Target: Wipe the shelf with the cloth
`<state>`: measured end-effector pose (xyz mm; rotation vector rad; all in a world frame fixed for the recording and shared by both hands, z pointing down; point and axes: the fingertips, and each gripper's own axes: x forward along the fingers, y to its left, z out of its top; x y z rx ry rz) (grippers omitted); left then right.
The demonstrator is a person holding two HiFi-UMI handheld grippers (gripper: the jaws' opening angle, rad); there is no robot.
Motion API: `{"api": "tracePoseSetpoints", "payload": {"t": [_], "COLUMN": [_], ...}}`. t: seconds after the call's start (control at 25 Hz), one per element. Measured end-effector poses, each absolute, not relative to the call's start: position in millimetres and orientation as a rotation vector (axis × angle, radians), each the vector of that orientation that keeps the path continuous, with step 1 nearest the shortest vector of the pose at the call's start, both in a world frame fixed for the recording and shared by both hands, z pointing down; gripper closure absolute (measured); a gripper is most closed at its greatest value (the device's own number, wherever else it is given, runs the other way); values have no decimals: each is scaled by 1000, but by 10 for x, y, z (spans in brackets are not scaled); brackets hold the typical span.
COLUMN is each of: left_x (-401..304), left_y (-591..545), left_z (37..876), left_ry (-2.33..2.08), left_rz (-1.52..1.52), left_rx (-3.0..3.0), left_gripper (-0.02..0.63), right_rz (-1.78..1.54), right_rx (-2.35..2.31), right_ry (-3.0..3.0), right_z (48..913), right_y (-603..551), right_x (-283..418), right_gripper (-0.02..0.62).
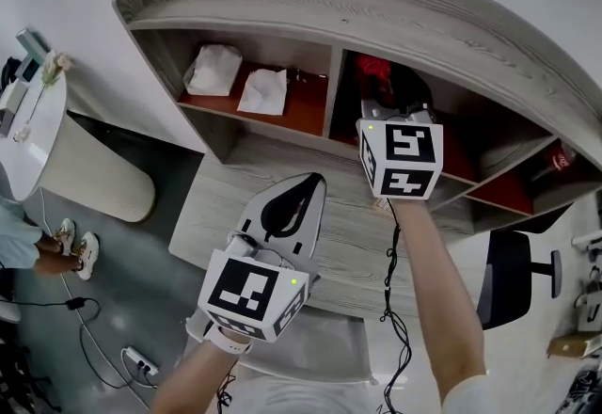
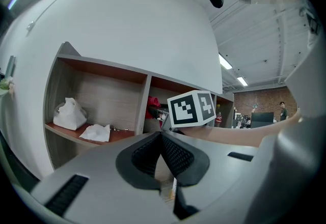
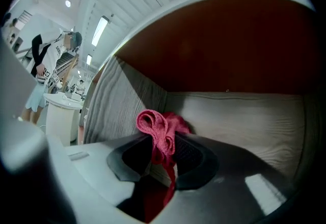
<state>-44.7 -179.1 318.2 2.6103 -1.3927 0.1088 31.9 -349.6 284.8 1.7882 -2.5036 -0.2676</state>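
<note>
1. Red cloth, bunched into folds, is seen pinched between the right gripper's jaws only in the right gripper view, inside a shelf compartment.
2. In the head view, the left gripper is shown outside the shelf; its jaws are pressed together, empty.

Ahead and left of both pairs of jaws, crumpled white bag beside loose white paper. Far right of them, red bottle above black office chair. Far left, round white tabletop.
</note>
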Motion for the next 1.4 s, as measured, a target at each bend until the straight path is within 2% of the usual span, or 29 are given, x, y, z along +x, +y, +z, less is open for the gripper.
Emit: {"api": "tracePoseSetpoints", "payload": {"t": [0.48, 1.4], "left_x": [-322, -10], "left_y": [-1723, -1671], "left_z": [3271, 3331], "left_ry": [-1358, -1303], "left_rz": [137, 152], "left_rx": [2613, 2614], "left_gripper": [600, 600], "right_rz": [-185, -110], "right_rx": [1858, 2295], "right_ry": [-2473, -2210], "right_z": [2884, 2877], "right_y": [-3626, -3272], "right_x": [516, 2022], "right_gripper": [472, 472]}}
